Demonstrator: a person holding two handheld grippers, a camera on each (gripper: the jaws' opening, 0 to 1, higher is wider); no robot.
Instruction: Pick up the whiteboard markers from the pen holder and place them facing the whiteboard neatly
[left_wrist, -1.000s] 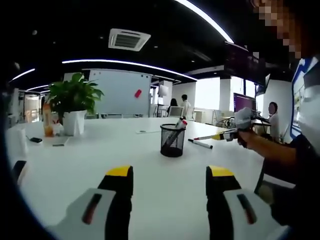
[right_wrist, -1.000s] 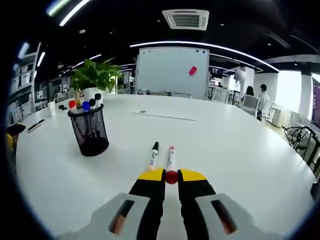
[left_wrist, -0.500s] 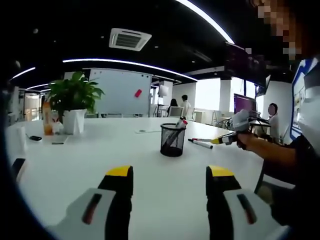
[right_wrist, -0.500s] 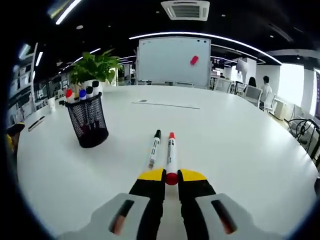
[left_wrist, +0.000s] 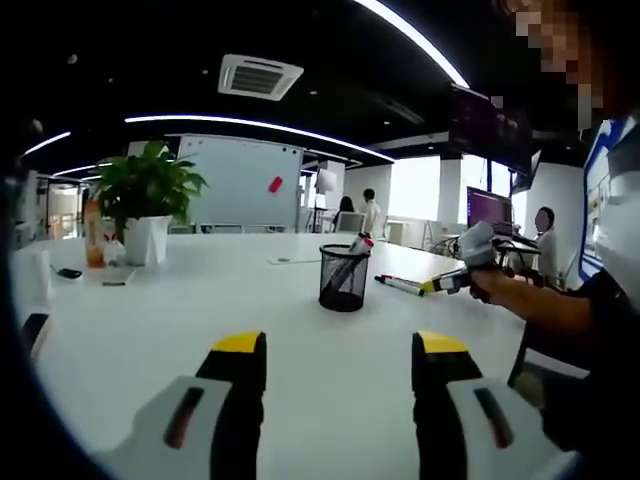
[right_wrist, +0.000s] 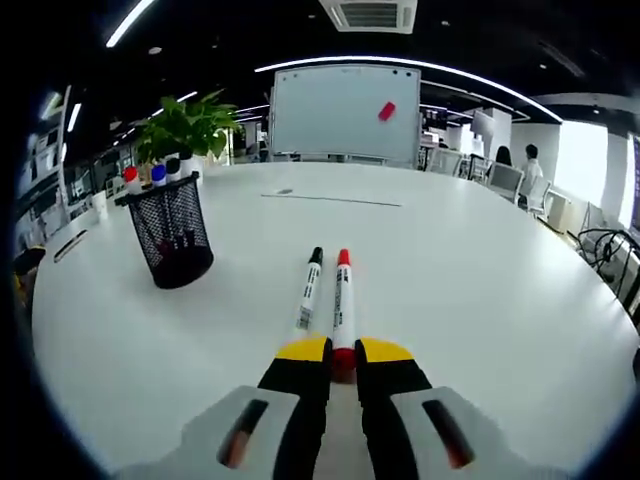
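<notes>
- Two markers now look closer to us than a second ago; our right gripper (right_wrist: 343, 352) has lowered, jaws clamping the red marker (right_wrist: 342, 300) beside the black marker (right_wrist: 309, 288).
- Our left gripper (left_wrist: 340, 345) gapes empty, pen holder (left_wrist: 342, 278) well ahead.

We see a potted plant (left_wrist: 146, 205) standing on the white desk (left_wrist: 200, 300) with an orange bottle (left_wrist: 95, 243) just beside it, a ceiling air vent (left_wrist: 258, 77) overhead, and seated people (left_wrist: 545, 238) beyond the desk.

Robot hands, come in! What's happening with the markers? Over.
Right gripper shut on red-capped marker, beside black-capped marker. Left gripper open. Black mesh pen holder holds more.
</notes>
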